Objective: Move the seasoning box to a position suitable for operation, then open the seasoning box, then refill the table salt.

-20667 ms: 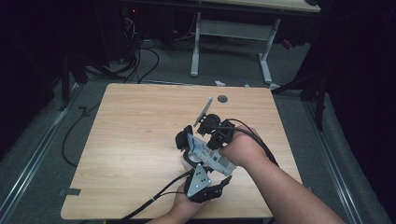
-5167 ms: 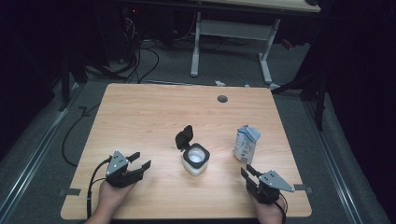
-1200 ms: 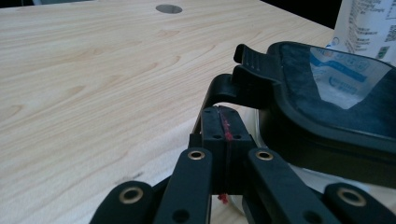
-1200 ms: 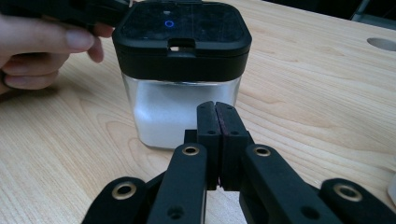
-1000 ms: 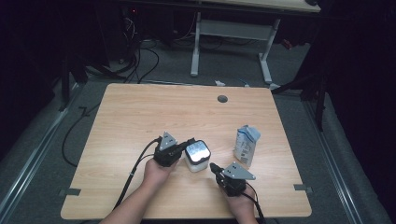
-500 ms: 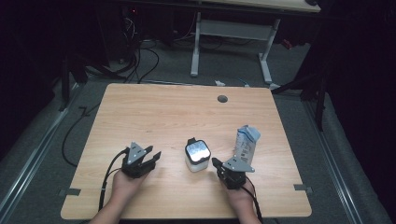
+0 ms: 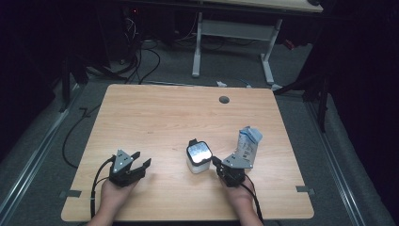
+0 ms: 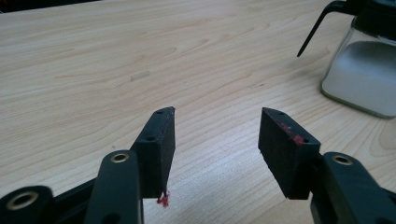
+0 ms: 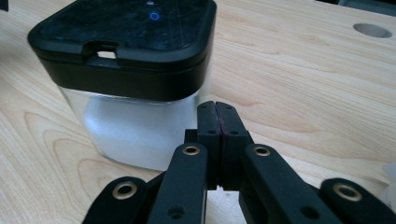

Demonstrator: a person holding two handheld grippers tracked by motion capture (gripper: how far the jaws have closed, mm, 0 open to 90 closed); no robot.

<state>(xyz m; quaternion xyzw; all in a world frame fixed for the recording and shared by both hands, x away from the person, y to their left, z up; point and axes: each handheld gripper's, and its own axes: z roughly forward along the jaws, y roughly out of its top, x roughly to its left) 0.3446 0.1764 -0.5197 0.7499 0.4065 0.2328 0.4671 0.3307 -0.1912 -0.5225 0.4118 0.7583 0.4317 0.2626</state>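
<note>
The wooden table (image 7: pixel 155 113) carries little: one carton (image 7: pixel 248 147) with its top torn open stands upright just behind the right gripper (image 7: pixel 220 164), on its outer side, and one round grommet hole (image 7: pixel 224 100) sits far off toward the table's back edge. Nothing lies between either gripper and the container (image 7: pixel 198 157).

That container is a single squat, square jar with clear walls, a whitish filling and a black lid (image 9: pixel 126 28) whose glossy top catches the light. In the right gripper view the lid is seated, with a small notch at its front rim and a tiny blue ring on top. In the left gripper view a thin black tab (image 8: pixel 320 23) sticks out from the lid's edge.

The container stands directly in front of the right gripper (image 9: pixel 217 114), close to its tips, whose jaws are pressed flat together with nothing between them. It sits well off to the inner side of the left gripper (image 7: pixel 139 165). The left gripper's (image 8: pixel 217 133) jaws have just been opening and stand apart over bare wood, holding nothing.

Two grippers, one container, one carton.
</note>
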